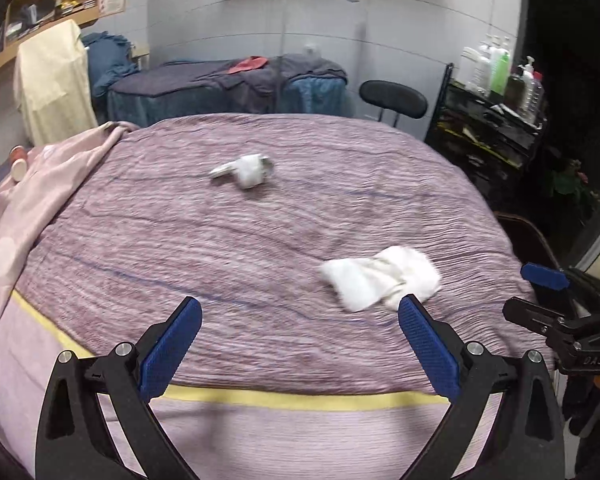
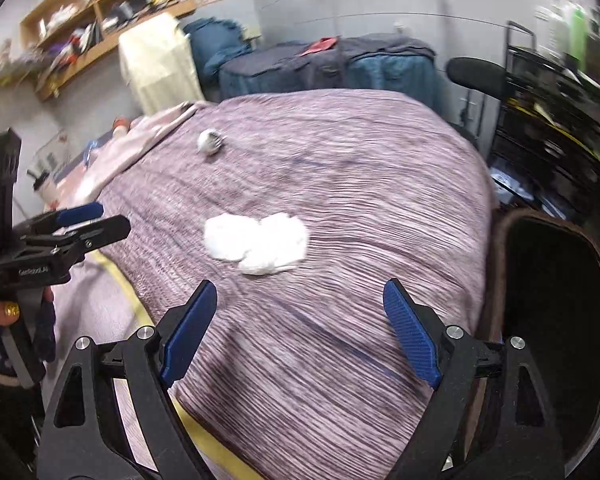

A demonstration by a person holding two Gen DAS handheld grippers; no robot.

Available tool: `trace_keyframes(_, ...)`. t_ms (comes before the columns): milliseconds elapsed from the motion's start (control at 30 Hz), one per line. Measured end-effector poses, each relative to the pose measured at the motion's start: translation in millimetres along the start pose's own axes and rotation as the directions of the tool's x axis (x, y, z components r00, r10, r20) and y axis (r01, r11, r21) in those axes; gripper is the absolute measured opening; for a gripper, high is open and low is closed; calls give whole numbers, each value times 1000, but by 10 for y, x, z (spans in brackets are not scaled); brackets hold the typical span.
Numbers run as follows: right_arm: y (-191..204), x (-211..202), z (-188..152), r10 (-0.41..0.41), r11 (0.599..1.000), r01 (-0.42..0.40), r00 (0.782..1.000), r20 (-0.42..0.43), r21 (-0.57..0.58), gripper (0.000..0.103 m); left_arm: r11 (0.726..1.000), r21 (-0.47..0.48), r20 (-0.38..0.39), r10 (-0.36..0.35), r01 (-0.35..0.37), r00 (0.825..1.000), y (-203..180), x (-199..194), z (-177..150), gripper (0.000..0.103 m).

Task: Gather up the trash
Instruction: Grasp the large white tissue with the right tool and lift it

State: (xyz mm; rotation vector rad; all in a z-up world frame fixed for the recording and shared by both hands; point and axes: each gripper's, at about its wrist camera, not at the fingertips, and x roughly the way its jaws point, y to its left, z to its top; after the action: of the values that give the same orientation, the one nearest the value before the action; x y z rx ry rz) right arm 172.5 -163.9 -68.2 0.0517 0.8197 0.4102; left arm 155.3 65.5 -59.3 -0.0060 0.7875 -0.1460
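We see even, soft indoor light on the bed [image 1: 260, 240], faint shadows under the left tongs [image 1: 300, 320], strong fisheye bending with black corners, and motion blur smearing the shelves [image 2: 100, 32] and bottles [image 2: 576, 28] in the right view.

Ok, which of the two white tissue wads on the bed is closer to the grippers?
The larger flattened wad, lying just ahead of both open grippers. The smaller crumpled wad sits farther up the purple bedspread.
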Motion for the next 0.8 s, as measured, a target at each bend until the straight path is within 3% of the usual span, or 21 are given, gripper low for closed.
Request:
trace_keyframes(267, 426, 438, 284, -55, 982, 34, 993, -109, -184, 84, 998, -22, -24, 59, -59, 998, 406, 37, -27, 97)
trace_keyframes(400, 577, 774, 387, -124, 956, 64, 973, -195, -286, 84, 998, -20, -44, 60, -61, 997, 504, 133, 12, 97)
trace_keyframes(533, 564, 1070, 465, -170, 947, 81, 948, -270, -311, 83, 999, -15, -63, 48, -49, 997, 540, 256, 75, 97)
trace_keyframes(667, 525, 1300, 481, -193, 941, 78, 923, -332, -329, 54, 999, 8, -74, 49, -48, 996, 533, 396, 167, 97)
trace_keyframes(700, 522, 1322, 476, -191, 940, 73, 922, -336, -333, 49, 999, 14, -78, 48, -47, 996, 527, 431, 192, 97)
trace_keyframes(767, 510, 1317, 470, -170, 942, 52, 926, -337, -332, 27, 999, 24, -84, 49, -47, 995, 516, 504, 246, 97)
trace_keyframes(800, 497, 1305, 467, -165, 943, 50, 929, -330, -329, 23, 999, 28, -85, 49, -47, 995, 509, 539, 276, 97)
